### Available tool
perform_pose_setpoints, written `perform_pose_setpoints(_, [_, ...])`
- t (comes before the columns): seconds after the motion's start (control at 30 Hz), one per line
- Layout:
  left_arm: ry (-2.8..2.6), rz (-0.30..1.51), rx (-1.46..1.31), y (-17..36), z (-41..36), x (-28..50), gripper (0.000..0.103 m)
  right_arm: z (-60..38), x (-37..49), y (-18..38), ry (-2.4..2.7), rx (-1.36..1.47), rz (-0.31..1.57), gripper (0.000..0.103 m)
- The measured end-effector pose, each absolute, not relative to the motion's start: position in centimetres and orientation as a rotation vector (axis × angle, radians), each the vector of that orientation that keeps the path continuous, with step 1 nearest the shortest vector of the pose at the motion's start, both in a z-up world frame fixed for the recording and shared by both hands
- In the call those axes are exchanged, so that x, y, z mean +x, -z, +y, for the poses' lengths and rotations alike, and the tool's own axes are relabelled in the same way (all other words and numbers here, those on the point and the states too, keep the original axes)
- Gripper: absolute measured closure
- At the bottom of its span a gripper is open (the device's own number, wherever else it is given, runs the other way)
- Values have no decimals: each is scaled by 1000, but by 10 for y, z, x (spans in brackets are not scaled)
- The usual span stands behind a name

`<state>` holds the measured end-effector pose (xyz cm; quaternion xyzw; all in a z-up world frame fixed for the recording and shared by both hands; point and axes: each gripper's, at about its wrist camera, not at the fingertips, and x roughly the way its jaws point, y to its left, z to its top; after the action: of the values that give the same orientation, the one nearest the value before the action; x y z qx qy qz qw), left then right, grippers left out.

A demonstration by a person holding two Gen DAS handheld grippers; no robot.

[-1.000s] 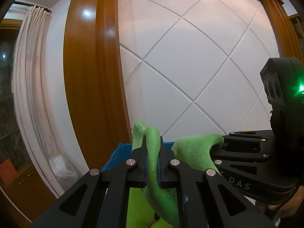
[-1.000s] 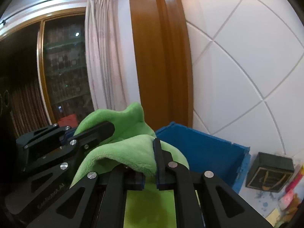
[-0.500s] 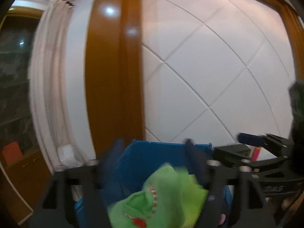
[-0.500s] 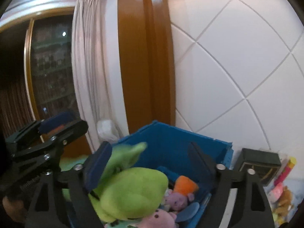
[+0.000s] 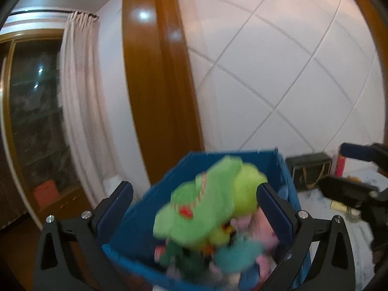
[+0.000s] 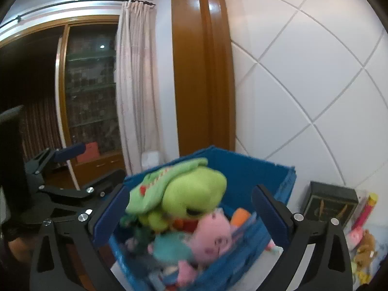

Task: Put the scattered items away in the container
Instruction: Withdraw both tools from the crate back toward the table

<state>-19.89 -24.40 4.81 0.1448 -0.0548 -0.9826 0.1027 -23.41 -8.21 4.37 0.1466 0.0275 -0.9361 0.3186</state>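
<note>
Room: white tiled wall (image 6: 303,84) with a wooden frame (image 6: 201,72), a curtain (image 6: 135,84) and a dark cabinet beyond; what the bin stands on is not clear.
Left gripper (image 5: 194,206): fingers spread as wide as they go, having just been opening; nothing pressed between them, though the frog shows in the gap, farther off.
Right gripper (image 6: 189,211): fingers likewise wide apart after just opening, holding nothing; the toy pile sits beyond the gap.
Bin (image 6: 254,169): blue, straight ahead of and below both pairs of fingers, heaped with soft toys.
Frog (image 6: 191,194): green plush lying on top of the heap, toward the bin's left side in the right view; blurred in the left view (image 5: 206,198).
Other toys: pink pig (image 6: 213,237) and a teal plush (image 6: 169,245) at the bin's near edge.
Still outside: small plush toys (image 6: 361,242) at the far right, beside a dark box (image 6: 329,203), to the right of the bin.
Key relation: those leftovers lie right of the bin, so the right gripper looks the nearer one for the next pick, by my judgement.
Progress: frog delivered; a few items seem left.
</note>
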Motion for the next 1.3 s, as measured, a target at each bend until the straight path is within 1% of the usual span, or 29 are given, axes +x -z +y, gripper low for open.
perform_pose_setpoints(0.2, [2833,-67,513,-19,-203,-149,0,-32,-195,-9,2417,485,81,1])
perform_pose_setpoints(0.4, [2797,-26,542,5,-157,-92,0,18,-155,16,2416,529,111,1])
perform_pose_setpoints(0.5, [2787,16,539,12,-143,-73,0,37,-138,27,2422,544,108,1])
perform_pose_setpoints(0.6, [2779,17,555,21,-131,-61,0,48,-127,37,2425,566,108,1])
perform_pose_setpoints(0.93, [2824,28,616,54,-123,-45,0,56,-102,79,2502,637,140,1])
perform_pose_setpoints(1.1, [2868,-27,699,65,-123,-48,0,49,-108,92,2542,728,98,1])
perform_pose_setpoints(1.3, [2924,-75,729,67,-124,-51,0,43,-108,95,2616,752,85,1])
